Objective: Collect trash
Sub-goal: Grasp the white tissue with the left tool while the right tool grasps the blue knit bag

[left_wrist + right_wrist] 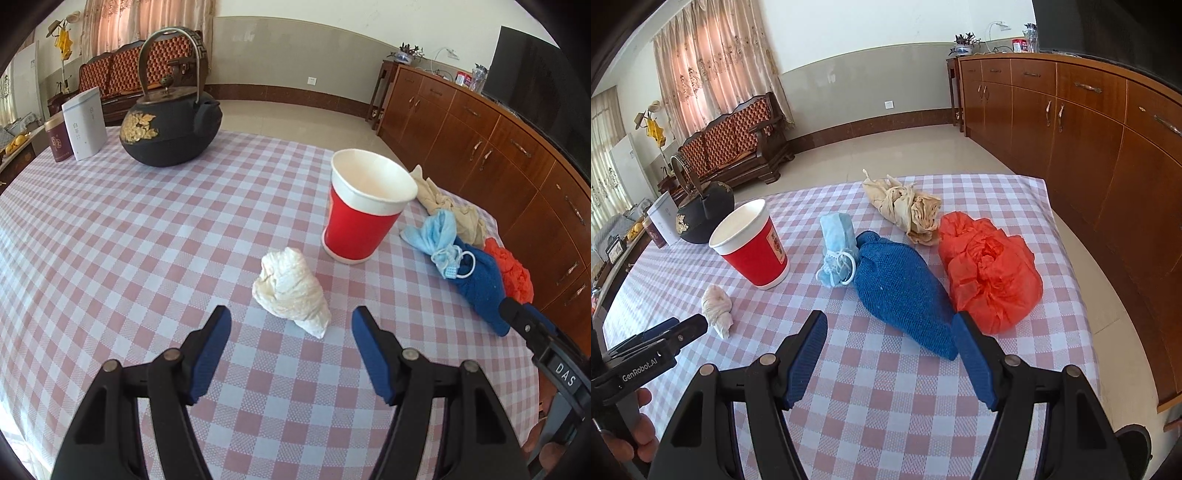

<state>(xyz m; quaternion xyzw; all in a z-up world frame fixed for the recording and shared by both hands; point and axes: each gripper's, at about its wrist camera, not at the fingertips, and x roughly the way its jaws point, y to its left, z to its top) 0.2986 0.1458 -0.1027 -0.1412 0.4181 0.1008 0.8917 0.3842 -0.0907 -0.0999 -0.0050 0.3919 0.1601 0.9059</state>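
Two grippers hover over a table [110, 229] covered in pink-and-white check cloth, both with jaws spread wide and holding nothing. Seen from the left wrist, the left gripper [291, 319] points at a crumpled white tissue [291, 291], which lies on the cloth just beyond and between its blue fingertips [218, 325], not touching either. At one o'clock from the tissue stands an upright red paper cup [358, 218] with a white rim. Further round, at about three o'clock, a cluster of trash lies together: a balled light-blue face mask [436, 236], a blue knitted bundle [480, 280], a wad of tan paper [450, 206] and a bunched red plastic bag [513, 273]. At eleven o'clock, well apart, sits a black iron kettle [170, 129] with a white box [85, 122] beside it.

From the right wrist, the right gripper [890, 325] faces the blue knitted bundle [901, 295], whose near end lies just beside the right fingertip. The red plastic bag [990, 269] sits at one o'clock, touching the bundle.
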